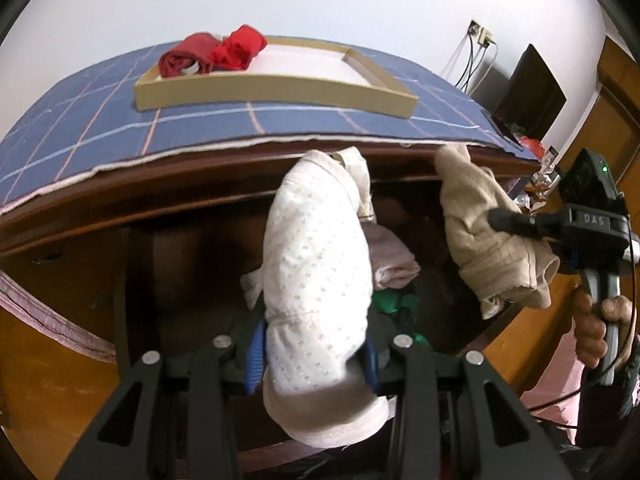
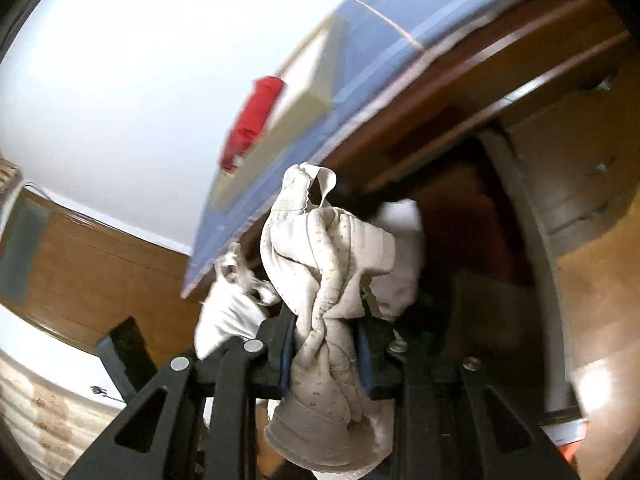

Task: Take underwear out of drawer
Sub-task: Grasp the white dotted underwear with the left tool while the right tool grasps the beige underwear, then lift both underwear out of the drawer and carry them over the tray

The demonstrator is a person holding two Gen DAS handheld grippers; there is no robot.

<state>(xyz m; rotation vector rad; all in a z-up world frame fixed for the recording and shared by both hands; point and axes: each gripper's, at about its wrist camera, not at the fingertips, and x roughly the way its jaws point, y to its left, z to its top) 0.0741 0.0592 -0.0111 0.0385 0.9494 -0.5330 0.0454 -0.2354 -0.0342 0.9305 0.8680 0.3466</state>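
Note:
My left gripper (image 1: 316, 356) is shut on a white dotted pair of underwear (image 1: 316, 256), held up in front of the open dark wooden drawer (image 1: 192, 248). My right gripper (image 2: 326, 356) is shut on a beige patterned pair of underwear (image 2: 324, 248); it also shows in the left wrist view (image 1: 516, 224) holding the beige pair (image 1: 476, 232) at the drawer's right. Pink (image 1: 392, 256) and green (image 1: 394, 304) garments lie in the drawer. Two red garments (image 1: 216, 54) lie in a shallow tan tray (image 1: 280, 88) on the blue checked cloth (image 1: 80, 132) above.
The dresser top edge (image 1: 200, 168) overhangs the drawer. A black monitor (image 1: 532, 92) and wall sockets (image 1: 480, 36) stand at the far right. A wooden door (image 2: 92, 264) is at the left in the right wrist view. The tray's right part holds nothing.

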